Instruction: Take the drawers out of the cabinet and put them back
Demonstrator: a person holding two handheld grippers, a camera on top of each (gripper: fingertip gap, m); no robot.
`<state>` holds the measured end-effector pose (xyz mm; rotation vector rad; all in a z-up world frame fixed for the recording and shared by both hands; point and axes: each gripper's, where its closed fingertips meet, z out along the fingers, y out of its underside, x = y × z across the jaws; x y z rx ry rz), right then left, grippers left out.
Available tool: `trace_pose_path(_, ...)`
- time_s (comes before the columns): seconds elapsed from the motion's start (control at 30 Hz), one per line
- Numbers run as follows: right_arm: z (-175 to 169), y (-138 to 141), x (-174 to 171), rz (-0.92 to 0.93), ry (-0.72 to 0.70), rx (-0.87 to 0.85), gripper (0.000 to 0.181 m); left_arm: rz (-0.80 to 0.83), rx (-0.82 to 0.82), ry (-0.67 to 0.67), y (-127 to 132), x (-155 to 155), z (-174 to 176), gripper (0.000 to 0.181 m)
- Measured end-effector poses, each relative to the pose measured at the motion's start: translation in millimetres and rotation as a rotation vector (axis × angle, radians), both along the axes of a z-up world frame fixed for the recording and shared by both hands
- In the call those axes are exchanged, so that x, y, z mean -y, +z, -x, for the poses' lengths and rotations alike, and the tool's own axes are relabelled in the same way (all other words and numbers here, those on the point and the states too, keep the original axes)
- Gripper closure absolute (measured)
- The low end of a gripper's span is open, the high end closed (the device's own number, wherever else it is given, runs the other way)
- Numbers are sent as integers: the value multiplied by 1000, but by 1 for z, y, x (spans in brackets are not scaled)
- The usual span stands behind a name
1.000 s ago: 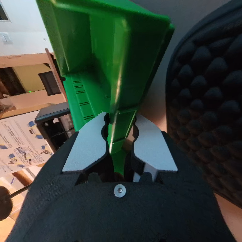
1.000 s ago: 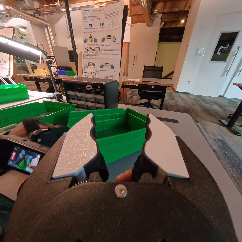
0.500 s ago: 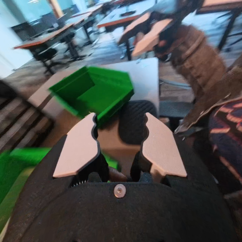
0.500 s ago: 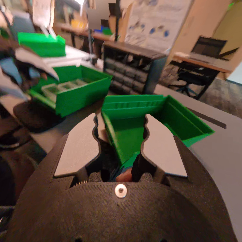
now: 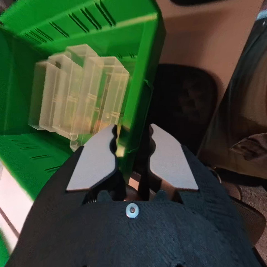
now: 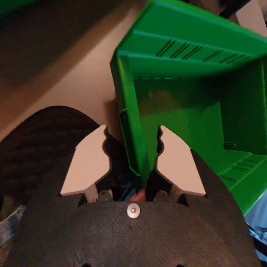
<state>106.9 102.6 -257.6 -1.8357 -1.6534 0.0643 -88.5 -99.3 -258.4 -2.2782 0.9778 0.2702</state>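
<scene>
Straddling bin walls now: half a second ago both grippers hung clear, so I judge the bins are being shifted. My left gripper (image 5: pixel 132 140) has its fingers parted around the wall of a green plastic bin (image 5: pixel 75 26) holding clear plastic drawers (image 5: pixel 78 93); my right gripper (image 6: pixel 132 142), fingers wide, brackets an empty green bin (image 6: pixel 187 69). The cabinet is out of view.

Black textured claw (image 5: pixel 132 142) bodies, pale grey fingers (image 6: pixel 89 159), silver screws (image 5: pixel 132 212)
</scene>
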Motion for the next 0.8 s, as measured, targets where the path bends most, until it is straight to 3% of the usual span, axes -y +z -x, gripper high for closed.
trace_pose_path(0.03,-3,-3,-5,-12,-2,25,130,6,-29,8,-4,-1,4,142)
trace_pose_path(0.1,-5,-9,-3,18,38,44,150,2,-34,3,-5,-2,5,148)
trace_pose_path(0.27,-41,-26,-10,52,55,155,150,-1,-71,54,-5,4,25,148)
trace_pose_path(0.3,-43,-23,-12,45,72,112,151,3,-74,69,-5,8,31,148)
trace_pose_path(0.5,-89,-24,-23,63,141,144,151,43,-113,156,-9,32,92,149)
trace_pose_path(0.67,-127,-26,-36,85,106,159,150,110,-166,176,-22,64,148,150)
trace_pose_path(0.8,-154,-26,-46,84,52,171,149,99,-157,151,-26,85,171,150)
